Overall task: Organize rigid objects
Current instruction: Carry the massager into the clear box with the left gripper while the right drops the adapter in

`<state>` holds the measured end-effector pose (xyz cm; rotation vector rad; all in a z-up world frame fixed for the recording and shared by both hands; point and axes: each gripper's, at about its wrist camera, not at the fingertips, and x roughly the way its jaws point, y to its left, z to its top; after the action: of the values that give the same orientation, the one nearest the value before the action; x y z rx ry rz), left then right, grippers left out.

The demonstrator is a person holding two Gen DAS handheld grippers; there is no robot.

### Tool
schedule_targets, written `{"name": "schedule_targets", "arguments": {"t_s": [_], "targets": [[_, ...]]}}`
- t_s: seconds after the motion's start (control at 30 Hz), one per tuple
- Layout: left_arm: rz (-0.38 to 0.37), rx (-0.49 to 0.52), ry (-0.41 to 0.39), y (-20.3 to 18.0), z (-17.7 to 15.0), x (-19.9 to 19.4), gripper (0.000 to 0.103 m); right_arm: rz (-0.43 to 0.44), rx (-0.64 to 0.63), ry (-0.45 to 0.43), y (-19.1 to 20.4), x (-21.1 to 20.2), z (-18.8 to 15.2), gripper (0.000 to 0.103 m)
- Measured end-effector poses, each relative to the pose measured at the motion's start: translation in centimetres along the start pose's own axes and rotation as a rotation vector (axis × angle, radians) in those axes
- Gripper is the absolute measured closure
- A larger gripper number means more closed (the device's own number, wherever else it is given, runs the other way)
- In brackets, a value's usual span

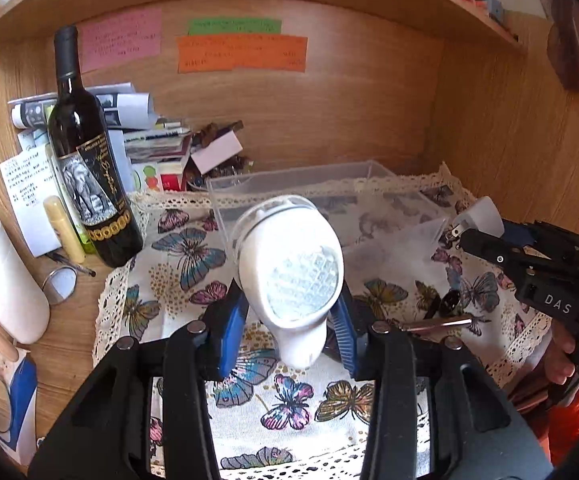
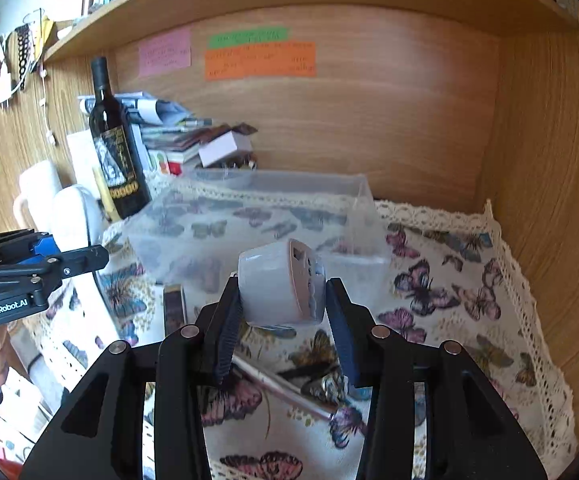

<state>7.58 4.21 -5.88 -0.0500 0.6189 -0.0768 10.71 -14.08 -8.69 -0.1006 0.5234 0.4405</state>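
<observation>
My left gripper (image 1: 285,316) is shut on a white handheld device with a round clear lens face (image 1: 293,268), held above the butterfly cloth (image 1: 193,280), in front of a clear plastic box (image 1: 301,178). My right gripper (image 2: 283,312) is shut on a grey-white plug adapter (image 2: 279,288), held just in front of the same clear box (image 2: 265,216). In the left wrist view the right gripper (image 1: 465,234) shows at the right with the adapter (image 1: 483,216). In the right wrist view the left gripper (image 2: 89,256) shows at the left edge.
A dark wine bottle (image 1: 89,168) stands at the left by stacked papers and books (image 1: 145,128). A pen (image 2: 285,390) and a dark bar (image 2: 174,308) lie on the cloth. A small round mirror (image 1: 60,284) and white bottle (image 1: 5,276) sit left. Wooden walls enclose back and right.
</observation>
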Motion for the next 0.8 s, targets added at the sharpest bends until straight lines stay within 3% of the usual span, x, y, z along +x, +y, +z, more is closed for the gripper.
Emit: {"name": "schedule_targets", "arguments": {"t_s": [0.4, 0.63, 0.8], "targets": [[-0.009, -0.029, -0.129, 1.0, 5.4, -0.7, 0.063, 0.013, 0.003, -0.059, -1.8, 1.2, 5.1, 0.064], [0.019, -0.033, -0.141, 1.4, 7.3, 1.7, 0.063, -0.005, -0.034, -0.011, -1.4, 4.4, 5.3, 0.064], [0.023, -0.033, -0.082, 1.9, 7.5, 5.3, 0.063, 0.004, -0.022, 0.04, -1.9, 7.0, 5.1, 0.064]]}}
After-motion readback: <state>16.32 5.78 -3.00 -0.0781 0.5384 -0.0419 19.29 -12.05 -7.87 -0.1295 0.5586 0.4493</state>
